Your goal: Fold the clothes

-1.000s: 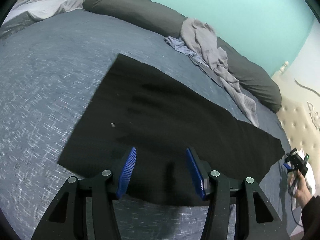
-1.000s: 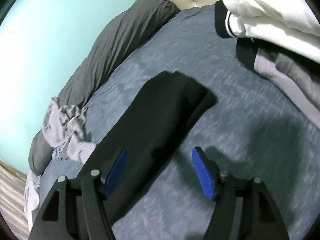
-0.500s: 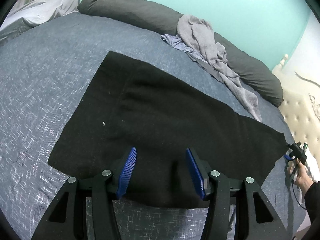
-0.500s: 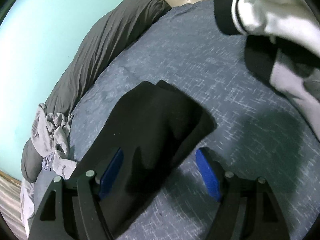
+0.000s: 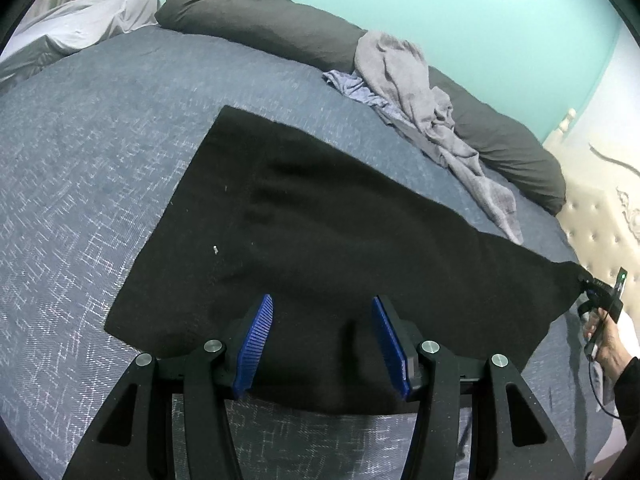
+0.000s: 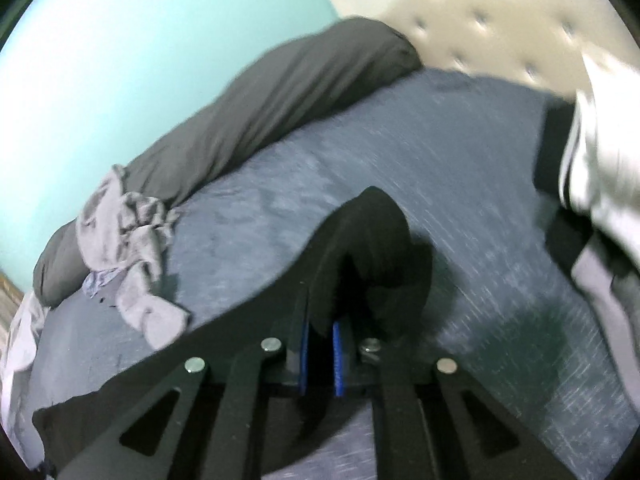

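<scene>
right fingers (image 6: 338,344) closing on black cloth (image 6: 360,248); blue bedspread (image 5: 100,160); teal wall (image 5: 460,12)

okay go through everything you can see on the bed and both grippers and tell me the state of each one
Black garment: spread flat on the bed, one end pinched and lifted.
Right gripper: closing, black fabric between its pads.
Left gripper: open over the garment's near edge, holding nothing.
Grey clothes: crumpled, unfolded, against the dark bolster.
White and black clothing: heaped at the bed's edge, blurred.
</scene>
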The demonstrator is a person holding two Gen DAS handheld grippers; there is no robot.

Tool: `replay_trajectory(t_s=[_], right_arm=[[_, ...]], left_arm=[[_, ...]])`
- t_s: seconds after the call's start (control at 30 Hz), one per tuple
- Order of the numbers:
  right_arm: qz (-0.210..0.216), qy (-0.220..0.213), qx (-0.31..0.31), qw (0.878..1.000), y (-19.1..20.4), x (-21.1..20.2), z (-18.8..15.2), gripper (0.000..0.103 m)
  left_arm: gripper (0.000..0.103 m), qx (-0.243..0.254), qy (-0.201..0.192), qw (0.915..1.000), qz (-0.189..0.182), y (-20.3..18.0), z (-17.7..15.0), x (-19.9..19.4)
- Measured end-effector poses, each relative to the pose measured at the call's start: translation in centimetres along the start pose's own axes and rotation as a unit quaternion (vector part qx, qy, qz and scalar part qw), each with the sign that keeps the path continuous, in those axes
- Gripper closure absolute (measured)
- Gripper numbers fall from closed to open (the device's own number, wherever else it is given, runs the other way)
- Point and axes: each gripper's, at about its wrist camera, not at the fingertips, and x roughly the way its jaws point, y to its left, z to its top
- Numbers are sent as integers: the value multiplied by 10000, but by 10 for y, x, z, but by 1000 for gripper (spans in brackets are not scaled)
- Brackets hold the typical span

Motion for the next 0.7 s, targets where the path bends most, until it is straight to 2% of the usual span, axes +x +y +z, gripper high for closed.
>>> replay_trajectory(t_s=[0.13,0.37,0.53,0.7], right_arm=[[218,-113,-383,9990,47,-30,13,95],[748,-134,-974,9923,158,-75,16,95],[1150,-77,-1521,9816,246,-100,-8,95],[1531,136,-2035,9669,338,-109,-52,95]], left_arm=[[47,38,-104,9999,-56,-1,4,-12],[47,135,-79,9998,-89,4,7,-28],[47,158,-101,9998,-61,19,5,-42],[47,-41,-142,9999,-35,43,6,-55]])
